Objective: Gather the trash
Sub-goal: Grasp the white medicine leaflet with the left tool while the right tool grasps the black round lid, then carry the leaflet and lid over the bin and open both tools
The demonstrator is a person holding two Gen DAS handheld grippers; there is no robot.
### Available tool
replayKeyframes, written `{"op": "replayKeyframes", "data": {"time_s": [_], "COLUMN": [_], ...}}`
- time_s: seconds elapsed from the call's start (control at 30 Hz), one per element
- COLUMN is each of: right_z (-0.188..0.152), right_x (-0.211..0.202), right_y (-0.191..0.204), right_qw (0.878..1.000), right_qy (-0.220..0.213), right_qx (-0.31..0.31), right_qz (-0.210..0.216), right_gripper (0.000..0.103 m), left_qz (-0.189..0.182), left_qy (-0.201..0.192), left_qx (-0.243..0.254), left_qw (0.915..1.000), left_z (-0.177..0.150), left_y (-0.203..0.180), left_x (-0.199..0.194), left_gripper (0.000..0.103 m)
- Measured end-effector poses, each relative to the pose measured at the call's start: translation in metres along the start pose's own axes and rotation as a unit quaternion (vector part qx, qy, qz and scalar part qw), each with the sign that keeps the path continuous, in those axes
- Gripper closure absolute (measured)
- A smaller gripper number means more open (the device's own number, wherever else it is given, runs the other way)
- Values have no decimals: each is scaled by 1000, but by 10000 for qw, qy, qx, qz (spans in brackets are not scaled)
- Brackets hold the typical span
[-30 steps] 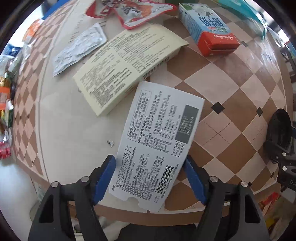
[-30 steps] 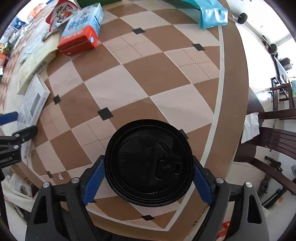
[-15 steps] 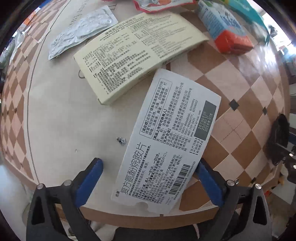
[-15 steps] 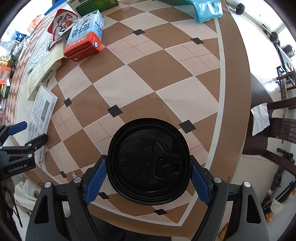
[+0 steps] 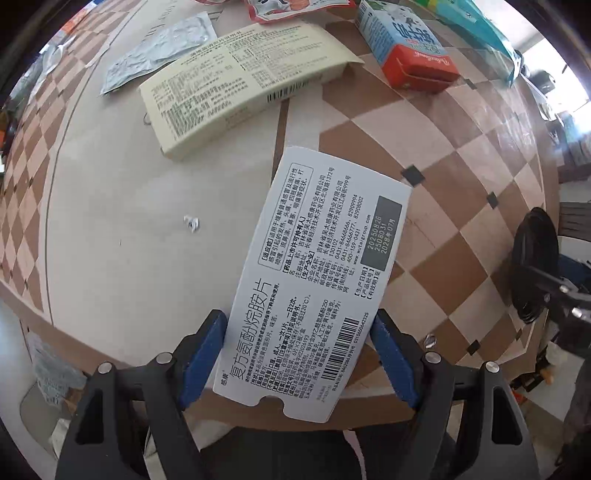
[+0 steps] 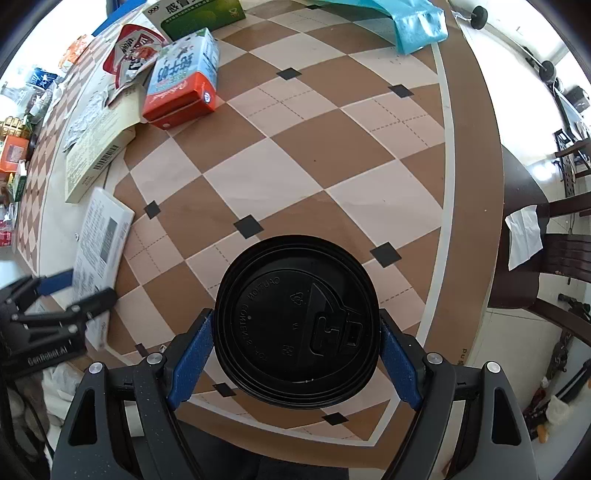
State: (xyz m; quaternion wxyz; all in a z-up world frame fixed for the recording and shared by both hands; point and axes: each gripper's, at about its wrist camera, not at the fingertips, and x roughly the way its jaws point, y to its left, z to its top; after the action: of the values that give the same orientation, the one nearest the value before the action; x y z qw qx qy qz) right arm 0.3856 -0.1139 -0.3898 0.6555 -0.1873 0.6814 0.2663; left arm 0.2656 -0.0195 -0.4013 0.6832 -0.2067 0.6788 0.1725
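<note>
My left gripper (image 5: 297, 354) is shut on a flat white medicine box (image 5: 317, 273) with black print, held at the near edge of the checkered table (image 5: 461, 155). My right gripper (image 6: 295, 354) is shut on a black cup lid (image 6: 297, 317), holding it above the table's near edge. The white box also shows at the left of the right wrist view (image 6: 103, 236), with the left gripper (image 6: 70, 288) on it. The lid shows edge-on at the right of the left wrist view (image 5: 532, 266).
On the table lie a cream medicine box (image 5: 240, 85), a foil blister pack (image 5: 159, 51), a blue and red carton (image 5: 406, 48), a red snack wrapper (image 6: 129, 55), a green box (image 6: 199, 14) and a teal bag (image 6: 406, 22). A dark chair (image 6: 554, 258) stands at the right.
The left gripper opened wide half a second ago and has closed again on the white box, shifting along it. The right gripper still holds the lid and has moved slightly over the table.
</note>
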Motion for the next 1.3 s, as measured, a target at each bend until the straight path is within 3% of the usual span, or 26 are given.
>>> {"op": "replayKeyframes", "data": {"time_s": [0.1,0.27,0.67,0.77,0.93,1.07,1.2,1.3], "right_z": [-2,-4,-35,-45,-57,-64,-66,-67], "right_x": [-6,-10,-28,-31,-21,-18,-19,-21], "right_y": [2,4,22,30,37,43,42,36], "right_qw": [10000,9997,9990,9988,9986,9985,9979,9971], "right_qy": [-76,-187,-424,-480,-428,-440,-492,-553], "right_qx": [35,98,114,107,280,284,408,510], "right_qz": [-12,-104,-14,-41,-125,-175,-147,-106], "right_gripper": [18,18,18,18,18,18,18,18], "left_qz": [152,125,-305,-377,-182,132,62,-60], "left_qy": [-160,-398,-870,-770,-140,-136,-188,-226], "left_qx": [-70,-275,-283,-200,60,621,592,548], "left_qw": [9997,9988,9953,9961,9997,9979,9980,9982], "left_z": [3,-4,-21,-20,4,19,32,32], "left_y": [-6,-3,10,17,29,10,6,6], "left_x": [10,-10,-63,-51,-3,-1,-6,-11], "left_gripper": [25,26,27,27,26,21,30,30]}}
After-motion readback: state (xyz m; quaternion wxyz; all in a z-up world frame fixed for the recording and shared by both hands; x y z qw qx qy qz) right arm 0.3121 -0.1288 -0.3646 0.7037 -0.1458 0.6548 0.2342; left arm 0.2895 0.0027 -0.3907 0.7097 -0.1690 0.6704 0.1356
